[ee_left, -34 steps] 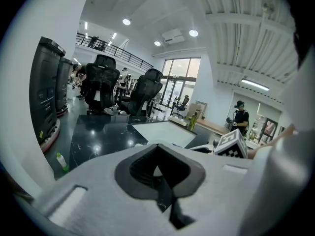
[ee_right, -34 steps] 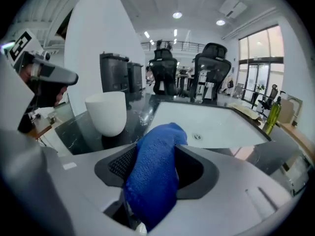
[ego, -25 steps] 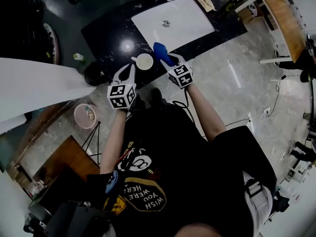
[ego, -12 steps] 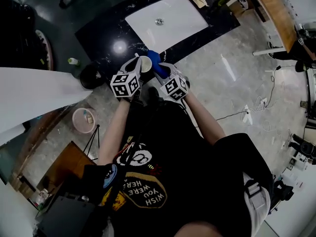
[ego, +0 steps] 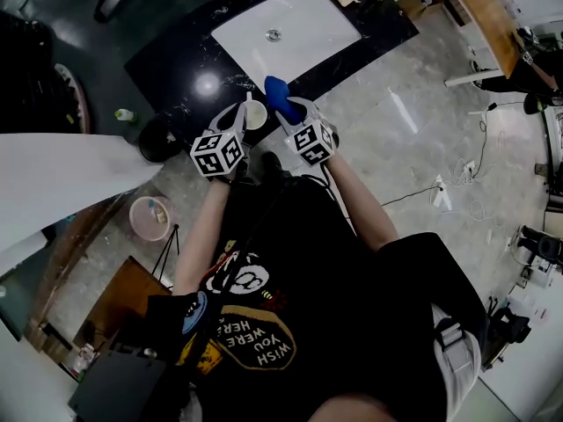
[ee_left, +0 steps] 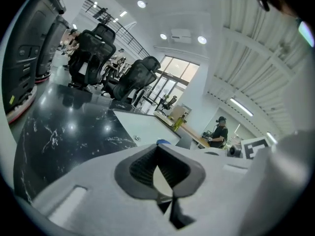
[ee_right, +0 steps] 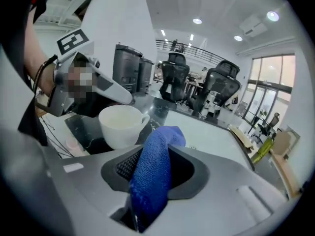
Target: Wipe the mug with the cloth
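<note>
Left tongs [ego: 239, 112] clamp the mug [ee_right: 120, 126] steady while right tongs [ego: 295, 107] pinch the cloth [ee_right: 153, 173] alongside, ready to wipe.

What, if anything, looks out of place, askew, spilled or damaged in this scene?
Nothing stands out. The left gripper holds the white mug upright, its visible rim whole; the right gripper clamps the blue cloth close beside it. No spill shows on the black counter.
</note>
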`<state>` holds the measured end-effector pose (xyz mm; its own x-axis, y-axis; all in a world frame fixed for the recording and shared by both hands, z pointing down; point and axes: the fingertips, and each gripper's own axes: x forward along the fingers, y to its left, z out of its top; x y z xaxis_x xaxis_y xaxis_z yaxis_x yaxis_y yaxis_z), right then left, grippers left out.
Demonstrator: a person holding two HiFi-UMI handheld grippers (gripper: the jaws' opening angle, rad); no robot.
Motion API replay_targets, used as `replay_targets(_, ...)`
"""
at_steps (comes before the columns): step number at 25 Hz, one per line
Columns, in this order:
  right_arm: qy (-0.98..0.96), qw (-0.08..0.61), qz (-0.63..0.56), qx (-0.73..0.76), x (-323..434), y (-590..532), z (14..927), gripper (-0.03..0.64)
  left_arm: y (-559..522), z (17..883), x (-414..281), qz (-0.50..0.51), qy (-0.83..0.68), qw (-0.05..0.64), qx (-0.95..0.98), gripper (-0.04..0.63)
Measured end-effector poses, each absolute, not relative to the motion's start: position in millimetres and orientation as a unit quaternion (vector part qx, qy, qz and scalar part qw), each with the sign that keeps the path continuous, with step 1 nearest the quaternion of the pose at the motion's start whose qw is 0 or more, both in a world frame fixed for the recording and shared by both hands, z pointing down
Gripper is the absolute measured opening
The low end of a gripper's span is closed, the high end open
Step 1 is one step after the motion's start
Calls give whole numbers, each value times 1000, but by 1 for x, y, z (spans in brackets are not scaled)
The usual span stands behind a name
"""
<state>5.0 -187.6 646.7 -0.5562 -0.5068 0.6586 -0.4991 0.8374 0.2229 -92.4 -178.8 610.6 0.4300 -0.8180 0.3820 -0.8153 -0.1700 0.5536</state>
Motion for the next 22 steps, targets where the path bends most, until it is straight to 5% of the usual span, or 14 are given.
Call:
replay_targets(6, -897, 389, -59, 201, 0, -129, 652, 127, -171, 608, -85, -29, -522, 397, 754, 3)
replay_targets(16, -901, 316, 53, 291, 14, -186, 643, 126, -169, 608, -88, -38, -530, 399, 747, 3)
replay_targets(22, -921, 305, 103, 218, -6, -146, 650, 126, -171, 609, -87, -42, -541, 396, 741, 3)
